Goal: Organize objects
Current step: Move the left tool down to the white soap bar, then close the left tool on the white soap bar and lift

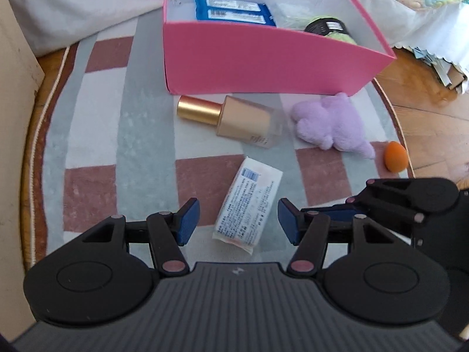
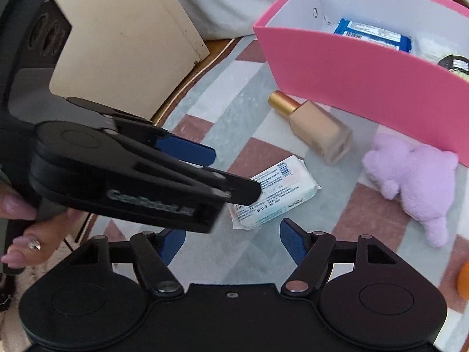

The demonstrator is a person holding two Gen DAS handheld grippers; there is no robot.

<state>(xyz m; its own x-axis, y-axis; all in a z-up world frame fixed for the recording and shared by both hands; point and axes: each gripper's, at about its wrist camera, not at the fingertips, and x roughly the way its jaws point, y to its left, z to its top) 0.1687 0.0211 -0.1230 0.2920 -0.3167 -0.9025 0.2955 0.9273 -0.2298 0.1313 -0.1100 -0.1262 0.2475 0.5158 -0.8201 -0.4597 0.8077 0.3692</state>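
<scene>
A round striped rug (image 1: 96,135) is seen on a wooden floor (image 1: 433,123), and the objects are laid out on it. At the far side a pink box (image 1: 263,58) is placed; inside it a blue pack (image 1: 234,11) and a dark jar (image 1: 326,26) with a green rim are kept. Just in front of the box a foundation bottle (image 1: 249,120) with a gold cap is lying on its side. To its right a purple plush toy (image 1: 334,126) is found, and near the rug's edge an orange sponge (image 1: 395,157) is placed.

A white tissue pack (image 1: 249,202) is lying closest to both grippers. The left gripper (image 1: 239,221) is held above it with the jaws parted wider than the pack; the blue pads (image 1: 187,220) are not touching it and nothing is held. The right gripper (image 2: 231,245) is seen beside the left one, its jaws also parted and empty, with the pack just ahead of them. In the right wrist view the left gripper (image 2: 231,173) is crossing over the pack, and a hand (image 2: 26,234) is seen on its handle
</scene>
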